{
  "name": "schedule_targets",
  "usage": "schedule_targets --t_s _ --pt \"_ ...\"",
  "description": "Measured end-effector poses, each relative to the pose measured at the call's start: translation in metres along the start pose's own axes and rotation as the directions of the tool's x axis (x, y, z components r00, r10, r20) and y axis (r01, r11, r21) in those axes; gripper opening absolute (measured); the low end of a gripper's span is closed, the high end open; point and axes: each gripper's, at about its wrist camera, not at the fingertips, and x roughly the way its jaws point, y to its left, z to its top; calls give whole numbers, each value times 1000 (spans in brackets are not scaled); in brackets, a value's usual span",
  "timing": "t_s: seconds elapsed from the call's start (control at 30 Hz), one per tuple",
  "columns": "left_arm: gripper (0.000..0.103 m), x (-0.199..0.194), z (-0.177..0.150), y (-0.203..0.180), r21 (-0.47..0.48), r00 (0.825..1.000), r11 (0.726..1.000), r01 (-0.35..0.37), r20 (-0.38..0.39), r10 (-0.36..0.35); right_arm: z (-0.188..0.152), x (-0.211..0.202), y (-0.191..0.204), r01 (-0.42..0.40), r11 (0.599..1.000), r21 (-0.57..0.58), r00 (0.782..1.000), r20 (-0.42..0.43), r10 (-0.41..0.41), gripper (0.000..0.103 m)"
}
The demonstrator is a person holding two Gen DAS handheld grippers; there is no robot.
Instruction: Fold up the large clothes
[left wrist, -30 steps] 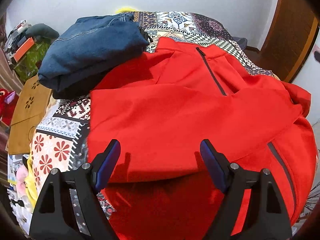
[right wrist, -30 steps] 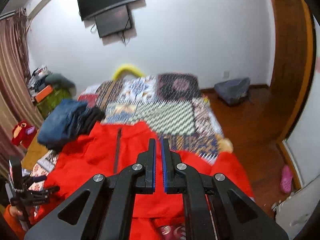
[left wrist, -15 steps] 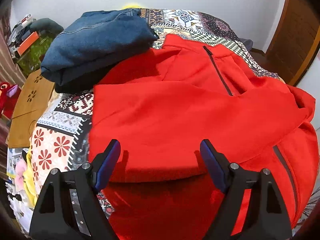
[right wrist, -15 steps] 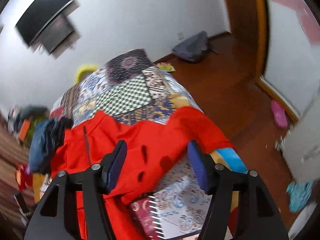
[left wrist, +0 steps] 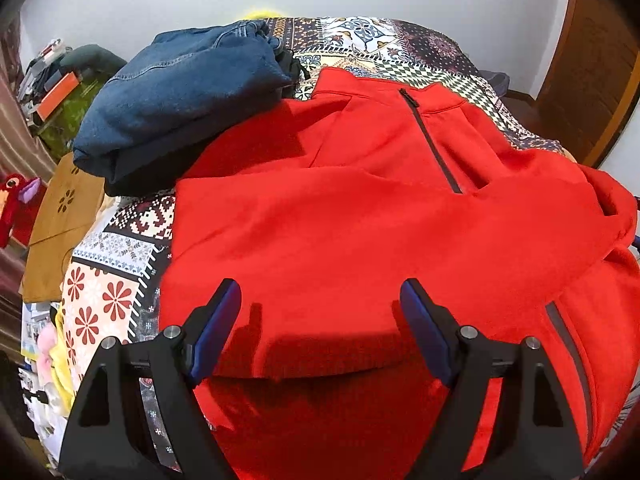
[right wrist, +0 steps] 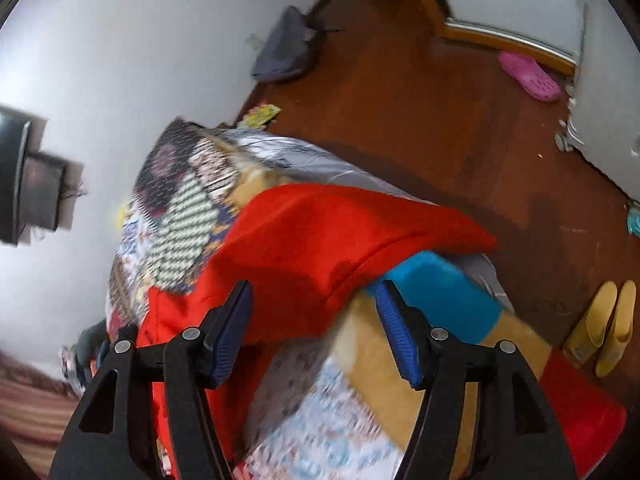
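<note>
Hovering spread and empty over the red pullover (left wrist: 360, 240), the left gripper (left wrist: 320, 320) waits while the right gripper (right wrist: 312, 320), jaws just parted, must pinch the dangling sleeve (right wrist: 340, 240).

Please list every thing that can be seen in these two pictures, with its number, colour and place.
jacket: one, red, spread on the bed, one sleeve hanging over the bed edge
jeans: one folded, blue, on the bed behind the jacket
bedcover: one, patchwork, many colours, under the clothes
bag: one, dark grey, on the floor by the wall
clog: one, pink, on the floor near the doorway
boots: two, yellow, on the floor beside the bed
screen: one, black, on the wall
left tongs: black with blue pads, open above the jacket
right tongs: black with blue pads, open at the sleeve
</note>
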Motion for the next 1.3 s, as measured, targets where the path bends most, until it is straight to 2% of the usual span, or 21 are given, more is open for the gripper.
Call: schedule_targets --t_s 0.1,0.33,0.4,0.47,0.57,0.63,0.77,0.93,1.07,1.2,1.3 --pt "81 3 1 -4 19 1000 1000 -15 3 15 5 16 -9 5 999 38 999 -33 -4 60" --pt "81 15 1 -9 30 1000 999 -17 -18 18 19 36 -8 43 999 0 998 -36 -43 58" --pt "81 16 1 -8 29 1000 999 -18 -21 19 24 41 -9 74 997 -7 997 -31 -74 47" --pt "81 16 0 -7 24 1000 1000 -15 -20 15 27 43 -10 104 994 -15 994 -20 -104 30" --pt "81 15 1 -4 16 1000 1000 -16 -18 16 29 40 -9 106 994 -30 994 -4 -106 17" --pt "81 14 1 -2 11 1000 1000 -15 -17 15 27 34 -5 109 992 -58 994 18 -108 10" --pt "81 10 1 0 9 1000 1000 -16 -6 16 18 12 22 121 978 -170 990 92 -107 8" --pt "81 -1 0 1 9 1000 1000 -11 17 11 0 -32 78 127 926 -355 973 224 -48 7" --pt "81 -10 -2 4 7 999 1000 -4 40 4 -23 -72 131 65 868 -493 959 270 82 6" --pt "81 -19 -4 10 -1 998 1000 4 60 -4 -53 -98 180 7 792 -611 946 259 192 6" --pt "81 -25 -5 18 -10 997 1000 8 75 -8 -80 -110 217 -60 724 -687 941 203 271 6"
